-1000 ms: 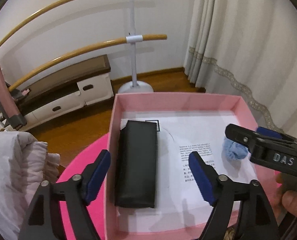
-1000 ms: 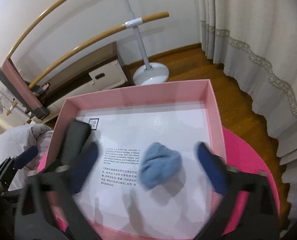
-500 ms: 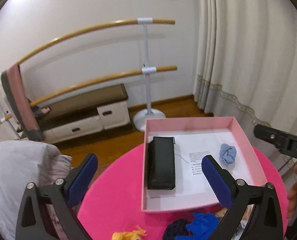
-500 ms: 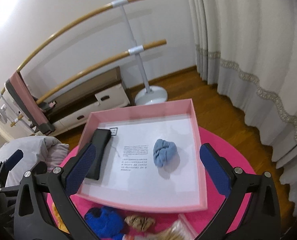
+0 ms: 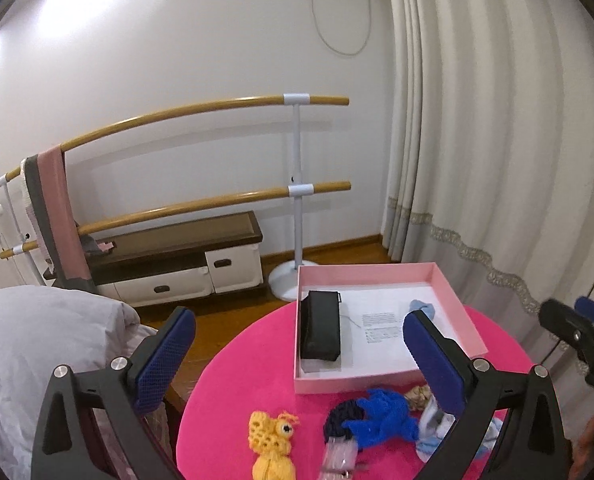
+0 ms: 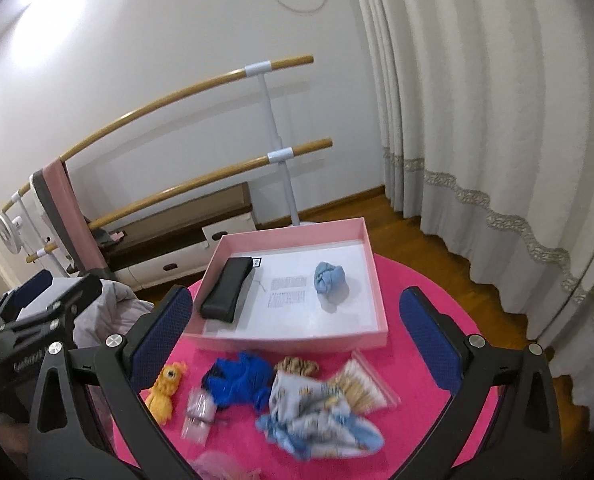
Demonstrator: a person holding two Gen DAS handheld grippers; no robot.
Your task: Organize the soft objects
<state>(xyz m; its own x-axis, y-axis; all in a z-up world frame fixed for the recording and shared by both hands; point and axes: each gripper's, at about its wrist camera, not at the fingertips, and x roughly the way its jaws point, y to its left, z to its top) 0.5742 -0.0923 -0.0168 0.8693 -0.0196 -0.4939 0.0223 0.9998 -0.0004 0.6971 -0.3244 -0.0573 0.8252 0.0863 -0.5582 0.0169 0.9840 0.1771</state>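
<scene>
A pink box (image 6: pixel 297 342) (image 5: pixel 381 270) stands on the round pink table (image 6: pixel 417 284) (image 5: pixel 257 344). Inside it lie a black pouch (image 6: pixel 227 290) (image 5: pixel 321 330) at the left and a balled light-blue sock (image 6: pixel 329 278) (image 5: pixel 423 306) at the right. In front of the box lie a yellow crochet toy (image 6: pixel 165 388) (image 5: pixel 271 440), a blue knitted item (image 6: pixel 241 376) (image 5: pixel 381 416), a brown scrunchie (image 6: pixel 299 366) and a light-blue patterned cloth (image 6: pixel 317 412). My left gripper (image 5: pixel 297 352) and my right gripper (image 6: pixel 293 328) both hang open above the table's near side, holding nothing.
A clear bag of cotton swabs (image 6: pixel 363 384) and a small clear packet (image 6: pixel 199 410) lie among the soft items. Behind the table stand a wooden double barre (image 5: pixel 297 188), a low cabinet (image 5: pixel 177 264) and a curtain (image 6: pixel 497 120). A grey bedcover (image 5: pixel 37 344) lies left.
Both grippers have pulled back and up from the box, leaving the pouch and the sock inside. The loose items in front of the box have come into view.
</scene>
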